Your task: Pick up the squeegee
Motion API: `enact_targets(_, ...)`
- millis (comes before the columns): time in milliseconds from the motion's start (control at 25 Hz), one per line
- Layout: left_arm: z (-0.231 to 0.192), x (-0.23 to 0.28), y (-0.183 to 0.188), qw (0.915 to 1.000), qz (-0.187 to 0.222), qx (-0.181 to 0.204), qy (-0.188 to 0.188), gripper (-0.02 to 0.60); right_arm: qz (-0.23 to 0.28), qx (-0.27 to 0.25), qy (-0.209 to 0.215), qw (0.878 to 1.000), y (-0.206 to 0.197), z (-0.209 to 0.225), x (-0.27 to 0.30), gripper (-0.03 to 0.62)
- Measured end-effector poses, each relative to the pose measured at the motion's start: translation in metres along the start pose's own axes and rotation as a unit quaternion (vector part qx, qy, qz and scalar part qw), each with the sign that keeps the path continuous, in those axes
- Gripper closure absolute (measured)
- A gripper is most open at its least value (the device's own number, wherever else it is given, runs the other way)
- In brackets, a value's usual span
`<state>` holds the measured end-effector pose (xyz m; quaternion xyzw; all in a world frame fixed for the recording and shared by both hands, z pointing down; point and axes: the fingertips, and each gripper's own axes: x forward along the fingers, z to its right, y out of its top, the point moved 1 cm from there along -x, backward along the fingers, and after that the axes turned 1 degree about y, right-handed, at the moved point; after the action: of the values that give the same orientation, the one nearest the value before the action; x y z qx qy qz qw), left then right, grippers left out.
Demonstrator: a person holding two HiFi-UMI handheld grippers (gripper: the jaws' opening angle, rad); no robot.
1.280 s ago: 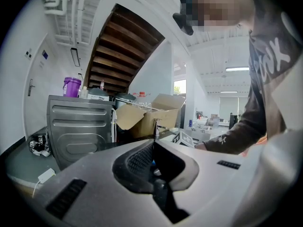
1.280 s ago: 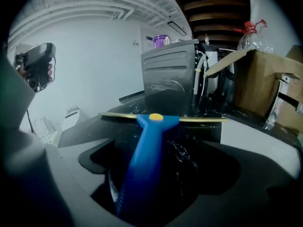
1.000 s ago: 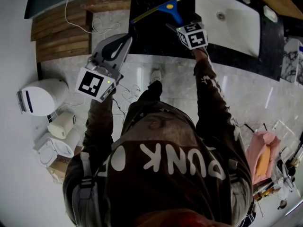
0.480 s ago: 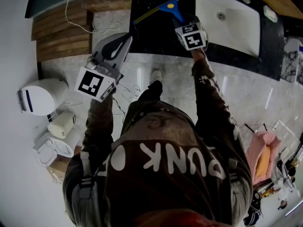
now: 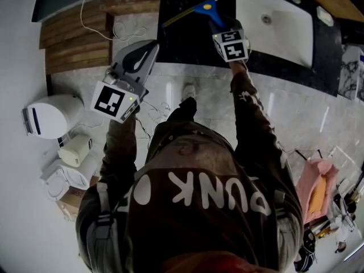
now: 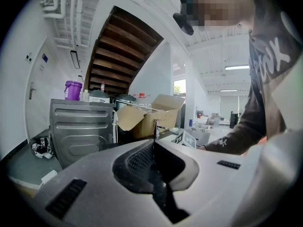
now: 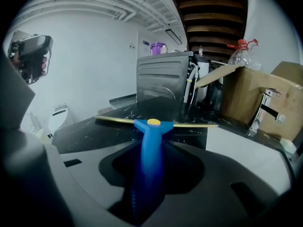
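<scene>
The squeegee (image 5: 208, 10) has a blue handle and a long yellow-edged blade and lies on the black countertop (image 5: 182, 44) beside the sink. My right gripper (image 5: 221, 28) reaches over the counter; its jaws have just been closing, and they now grip the blue handle. In the right gripper view the squeegee's handle (image 7: 151, 136) runs between the jaws of the right gripper (image 7: 149, 150), and the blade lies crosswise beyond them. My left gripper (image 5: 152, 45) hangs at the counter's near left corner, shut, nothing in it. In the left gripper view the left gripper (image 6: 152, 148) shows its jaws meeting.
A white sink (image 5: 278, 24) is set in the counter right of the squeegee. Wooden steps (image 5: 74, 38) and a white cable lie at the left. A grey machine (image 7: 161, 74), a cardboard box (image 7: 251, 98) and a plastic bottle (image 7: 240, 51) stand behind the counter.
The right gripper has closed on the squeegee's handle and tipped a little. The blade's left end has shifted slightly right. The left gripper has stayed still.
</scene>
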<state>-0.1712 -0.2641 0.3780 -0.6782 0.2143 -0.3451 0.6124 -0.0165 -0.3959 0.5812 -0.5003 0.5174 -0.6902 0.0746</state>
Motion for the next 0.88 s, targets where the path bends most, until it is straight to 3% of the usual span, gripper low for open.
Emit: enact_targets(880, 0.014, -0.030, 0.016, 0.9995, 0.021, 0.023, 0.007, 0.578, 0.103, -0.017, -0.044, 0.994, 0.048, -0.003, -0.082, 0.448)
